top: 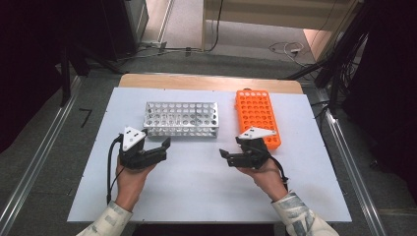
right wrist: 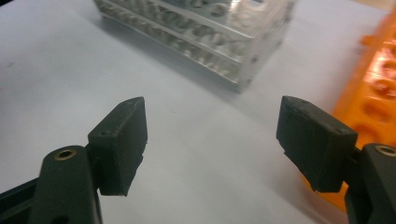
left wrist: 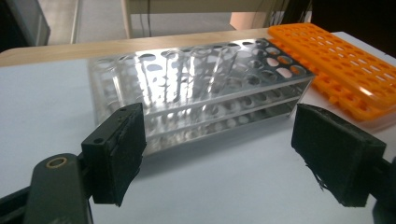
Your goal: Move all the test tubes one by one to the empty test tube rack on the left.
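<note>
between metal rack [top: 181,119] and board's near edge [top: 206,220], bare white room.

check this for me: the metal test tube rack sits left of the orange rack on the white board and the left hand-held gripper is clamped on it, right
Not quite. The left hand-held gripper is open and apart from the metal test tube rack, as the left gripper view shows. The rest holds: that rack sits left of the orange rack on the white board.

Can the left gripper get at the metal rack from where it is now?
Probably yes: the left gripper is open, and bare table lies between it and the metal rack.
</note>
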Motion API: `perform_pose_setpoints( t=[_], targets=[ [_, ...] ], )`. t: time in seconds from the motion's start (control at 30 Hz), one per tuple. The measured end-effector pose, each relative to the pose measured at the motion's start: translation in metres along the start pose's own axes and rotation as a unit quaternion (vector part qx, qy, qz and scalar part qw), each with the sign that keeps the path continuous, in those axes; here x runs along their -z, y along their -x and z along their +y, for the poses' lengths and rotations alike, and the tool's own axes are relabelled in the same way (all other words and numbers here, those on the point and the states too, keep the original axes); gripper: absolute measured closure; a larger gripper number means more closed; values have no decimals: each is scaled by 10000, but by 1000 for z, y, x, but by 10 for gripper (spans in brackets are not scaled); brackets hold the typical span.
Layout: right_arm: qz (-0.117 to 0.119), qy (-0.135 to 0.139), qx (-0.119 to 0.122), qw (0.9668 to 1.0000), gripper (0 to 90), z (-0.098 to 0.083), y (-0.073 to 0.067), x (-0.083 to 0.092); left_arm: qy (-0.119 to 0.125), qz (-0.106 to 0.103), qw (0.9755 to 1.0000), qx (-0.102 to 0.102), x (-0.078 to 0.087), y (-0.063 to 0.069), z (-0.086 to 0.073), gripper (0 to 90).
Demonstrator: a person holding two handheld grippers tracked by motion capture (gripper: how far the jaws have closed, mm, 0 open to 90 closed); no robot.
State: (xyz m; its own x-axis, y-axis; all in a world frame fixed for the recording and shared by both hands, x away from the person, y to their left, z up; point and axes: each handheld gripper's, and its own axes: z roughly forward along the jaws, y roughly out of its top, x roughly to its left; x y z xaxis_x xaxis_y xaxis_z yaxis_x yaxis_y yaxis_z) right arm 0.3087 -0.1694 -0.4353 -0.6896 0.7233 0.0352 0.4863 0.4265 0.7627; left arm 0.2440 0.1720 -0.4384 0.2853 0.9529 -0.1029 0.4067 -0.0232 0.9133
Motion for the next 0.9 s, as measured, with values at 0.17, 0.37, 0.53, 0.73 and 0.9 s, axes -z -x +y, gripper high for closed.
perform_pose_setpoints(
  t=[0.17,0.37,0.53,0.73,0.9],
  targets=[
    [-342,155,-320,9988,232,-16,27,25,96,282,9995,75,22,-16,-11,170],
    [-920,204,-642,9935,233,-41,61,52,171,600,9978,217,42,-35,-22,170],
    [-1219,235,-870,9884,228,-61,78,72,71,822,9961,302,47,-48,-31,170],
    [-1478,259,-1116,9824,227,-83,96,90,-99,974,9938,526,51,-62,-45,169],
    [-1665,227,-1244,9779,217,-97,106,100,-115,1072,9923,613,55,-68,-50,167]
  ],
)
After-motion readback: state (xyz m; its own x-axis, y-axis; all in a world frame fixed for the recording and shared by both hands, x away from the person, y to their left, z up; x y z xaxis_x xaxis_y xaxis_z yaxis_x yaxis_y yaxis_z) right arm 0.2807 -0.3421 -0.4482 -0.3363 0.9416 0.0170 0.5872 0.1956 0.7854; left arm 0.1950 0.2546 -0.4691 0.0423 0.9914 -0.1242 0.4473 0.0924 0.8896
